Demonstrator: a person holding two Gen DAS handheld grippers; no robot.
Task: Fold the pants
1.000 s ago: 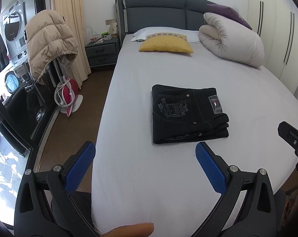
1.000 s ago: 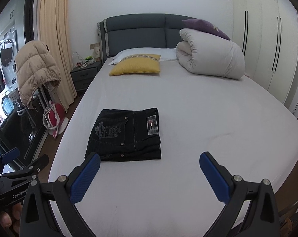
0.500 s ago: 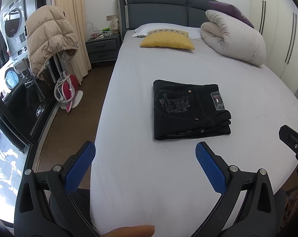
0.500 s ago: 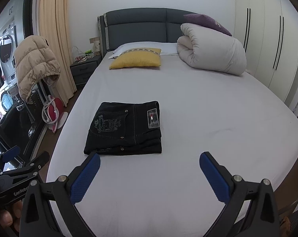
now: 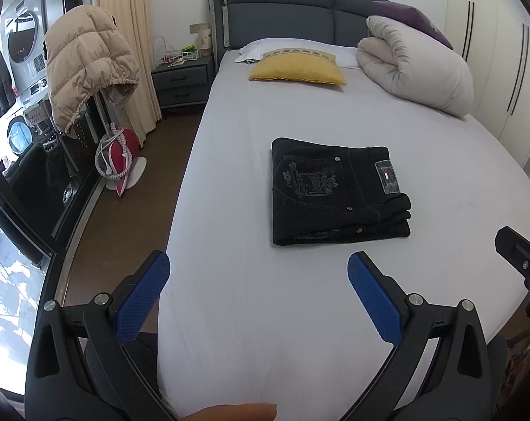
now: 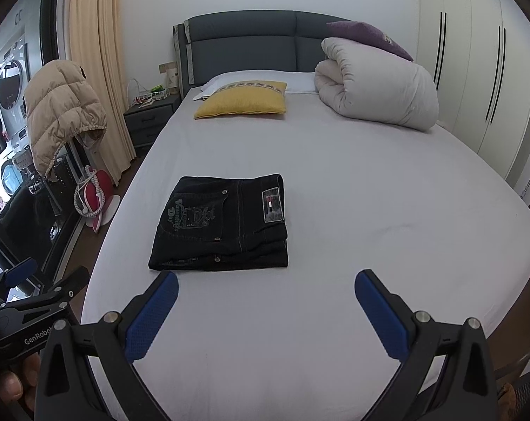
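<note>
The black pants [image 5: 335, 193] lie folded into a flat rectangle on the white bed sheet [image 5: 300, 315], back pocket and label facing up. They also show in the right wrist view [image 6: 223, 224]. My left gripper [image 5: 258, 280] is open and empty, held above the near part of the bed, short of the pants. My right gripper [image 6: 265, 298] is open and empty, just short of the pants' near edge. The right gripper's tip shows at the left view's right edge [image 5: 521, 256]. The left gripper shows at the right view's lower left [image 6: 37, 301].
A yellow cushion [image 5: 296, 70], a white pillow and a rolled white duvet [image 5: 416, 70] lie by the dark headboard. A nightstand [image 5: 182, 80], a curtain, a beige jacket on a rack [image 5: 82, 66] and a red item on the floor [image 5: 119, 161] stand left of the bed. Wardrobes line the right wall.
Both grippers have drifted back and slightly up from the bed, so the pants look a little farther off. The pants have not moved. Both grippers stay open.
</note>
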